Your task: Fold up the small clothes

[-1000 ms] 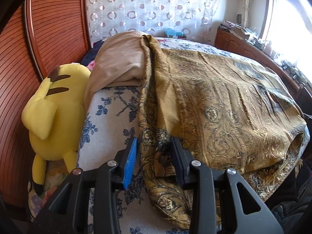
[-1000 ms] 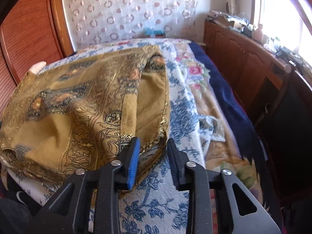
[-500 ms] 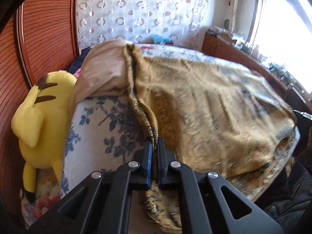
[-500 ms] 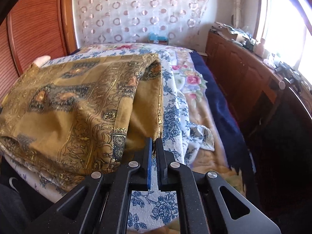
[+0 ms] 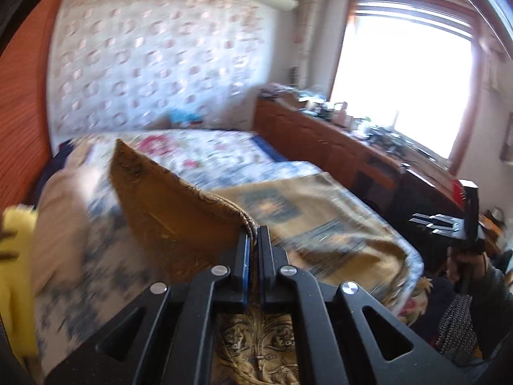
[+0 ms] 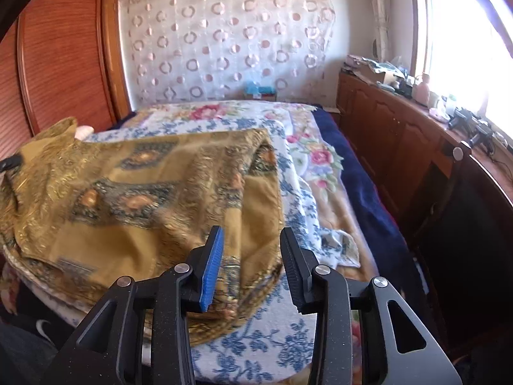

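Observation:
A gold patterned garment (image 5: 179, 215) lies on the bed. My left gripper (image 5: 253, 234) is shut on its edge and holds that edge lifted above the bed, so the cloth rises in a tent-like fold. The view is motion-blurred. In the right wrist view the same garment (image 6: 154, 199) lies spread over the bed's near left part. My right gripper (image 6: 251, 240) is open and empty, just above the garment's near right corner. The right gripper also shows at the far right of the left wrist view (image 5: 449, 224).
The bed has a blue floral sheet (image 6: 272, 346) and a pink floral quilt (image 6: 320, 160). A yellow plush toy (image 5: 16, 256) sits at the bed's left. A wooden cabinet (image 6: 400, 134) with clutter runs along the right. A wooden headboard (image 6: 64, 64) stands at the left.
My left gripper, shut on the garment's edge, has lifted it up and over the bed. My right gripper has opened and let go of the garment's corner.

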Demonstrator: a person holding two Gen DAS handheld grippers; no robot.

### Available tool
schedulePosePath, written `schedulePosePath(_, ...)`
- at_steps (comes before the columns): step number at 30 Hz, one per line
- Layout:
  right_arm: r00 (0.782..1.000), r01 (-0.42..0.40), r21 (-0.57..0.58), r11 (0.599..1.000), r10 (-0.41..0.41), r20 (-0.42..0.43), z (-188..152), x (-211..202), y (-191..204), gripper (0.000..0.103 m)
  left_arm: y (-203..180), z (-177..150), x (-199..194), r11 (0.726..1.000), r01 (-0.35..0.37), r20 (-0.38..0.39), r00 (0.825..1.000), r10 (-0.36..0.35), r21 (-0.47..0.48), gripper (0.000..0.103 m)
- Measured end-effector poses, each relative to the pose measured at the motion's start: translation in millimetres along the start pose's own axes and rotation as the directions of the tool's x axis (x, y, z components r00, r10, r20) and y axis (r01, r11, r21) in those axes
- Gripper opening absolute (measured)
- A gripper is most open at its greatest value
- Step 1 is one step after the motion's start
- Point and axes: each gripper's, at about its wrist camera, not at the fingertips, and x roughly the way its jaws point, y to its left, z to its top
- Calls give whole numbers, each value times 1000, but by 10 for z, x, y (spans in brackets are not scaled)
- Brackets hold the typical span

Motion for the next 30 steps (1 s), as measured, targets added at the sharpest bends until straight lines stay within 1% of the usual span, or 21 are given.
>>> schedulePosePath(3,1000,-21,-20,1000,21,21,3,-30,80,36,-265,213,118,997,50,7,999,-50,51,1)
schedulePosePath(5,1000,-14,-38,999,15,23,4,-35,141,36,-425,334,185,994,75,8,997,-76,81,1)
schedulePosePath(12,998,-48,-29,998,49,31,-26,-57,175,36,-876,642,484,979,164,-11,986,-164,122,1)
schedulePosePath(17,998,-48,-12,999,49,36,-42,-73,109,36,-1198,741,702,967,199,-49,980,-193,159,1)
schedulePosePath(21,998,-47,2,999,47,34,-63,-76,47,36,-1440,730,881,960,220,-93,974,-207,172,1)
schedulePosePath(25,998,-43,14,999,42,40,-68,-93,2,36,-1597,753,995,952,239,-102,969,-223,193,1)
schedulePosePath(28,998,-41,18,999,41,44,-68,-115,-19,36,-1721,827,1057,946,262,-104,964,-246,192,1)
schedulePosePath(30,998,-44,22,999,43,45,-79,-125,-37,36,-1773,833,1111,943,271,-129,960,-249,196,2)
